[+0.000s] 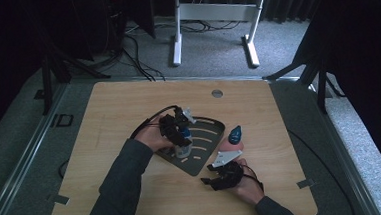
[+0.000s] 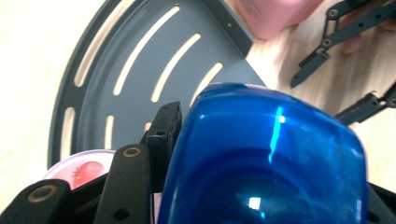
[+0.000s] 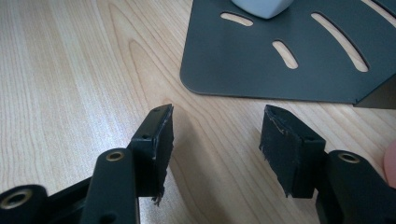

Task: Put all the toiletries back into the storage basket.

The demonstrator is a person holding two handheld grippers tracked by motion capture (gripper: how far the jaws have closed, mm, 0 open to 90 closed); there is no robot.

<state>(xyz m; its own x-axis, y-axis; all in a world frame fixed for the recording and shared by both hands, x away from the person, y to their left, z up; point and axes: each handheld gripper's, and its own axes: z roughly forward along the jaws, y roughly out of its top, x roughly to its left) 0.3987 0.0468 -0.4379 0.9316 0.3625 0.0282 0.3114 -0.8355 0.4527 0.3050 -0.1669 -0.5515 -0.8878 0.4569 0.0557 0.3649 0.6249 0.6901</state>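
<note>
A white bottle with a blue cap stands on the dark grey slotted tray at mid-table. My left gripper comes down on it from above. In the left gripper view the blue cap sits between the jaws, and the left pad presses its side. The tray lies beneath. My right gripper hovers low by the tray's near corner. Its jaws stand open over bare wood with nothing between them. The tray corner and the bottle's white base lie just ahead.
A pink bottle with a dark blue cap stands right of the tray, just beyond my right hand; it shows as a pink shape in the left gripper view. A round cable hole sits near the table's far edge. White desk legs stand on the floor behind.
</note>
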